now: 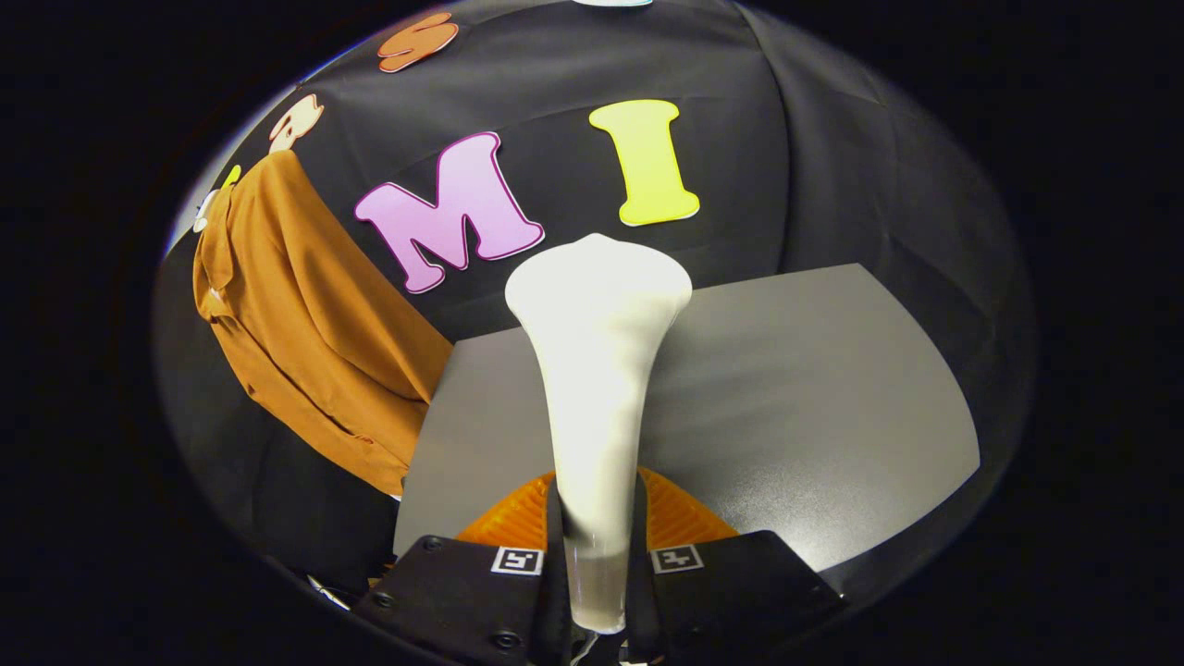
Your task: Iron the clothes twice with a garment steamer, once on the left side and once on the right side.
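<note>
Steamer (pixel 597 370) handle hidden between tool (pixel 597 555) fingers

My gripper (pixel 597 546) closed tight, both fingers (pixel 518 532) squeezing thin handle of garment steamer (pixel 597 370). Steamer stands straight up between fingers, wide head on top.
</note>
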A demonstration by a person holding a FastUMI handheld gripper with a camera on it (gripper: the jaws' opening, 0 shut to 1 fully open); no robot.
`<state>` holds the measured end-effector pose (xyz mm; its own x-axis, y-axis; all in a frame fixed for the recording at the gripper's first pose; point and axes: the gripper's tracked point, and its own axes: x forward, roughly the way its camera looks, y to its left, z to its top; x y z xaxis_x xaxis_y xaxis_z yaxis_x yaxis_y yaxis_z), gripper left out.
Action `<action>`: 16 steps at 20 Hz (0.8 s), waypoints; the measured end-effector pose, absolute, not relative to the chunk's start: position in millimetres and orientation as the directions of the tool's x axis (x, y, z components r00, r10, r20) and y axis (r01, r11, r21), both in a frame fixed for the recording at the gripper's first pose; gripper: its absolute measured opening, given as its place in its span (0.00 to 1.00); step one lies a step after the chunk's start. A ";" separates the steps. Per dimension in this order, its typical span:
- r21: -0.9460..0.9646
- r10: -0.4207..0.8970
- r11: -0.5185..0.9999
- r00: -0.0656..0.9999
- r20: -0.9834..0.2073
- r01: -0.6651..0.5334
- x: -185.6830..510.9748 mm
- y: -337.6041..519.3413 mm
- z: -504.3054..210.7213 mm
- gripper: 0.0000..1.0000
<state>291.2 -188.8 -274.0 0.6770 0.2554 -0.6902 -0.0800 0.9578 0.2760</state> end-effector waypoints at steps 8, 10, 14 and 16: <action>0.272 0.214 0.960 0.803 -0.557 -0.066 255.1 -182.9 -205.8 0.27; 0.277 0.191 0.959 0.840 -0.508 -0.051 241.1 -175.5 -183.1 0.27; 0.240 0.152 0.969 0.900 -0.409 -0.054 212.5 -143.9 -133.0 0.27; 0.225 0.144 0.973 0.915 -0.376 -0.060 200.2 -126.2 -115.4 0.27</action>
<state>200.2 -126.2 -115.4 0.9153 0.1436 -0.3762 -0.0601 0.9725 0.2249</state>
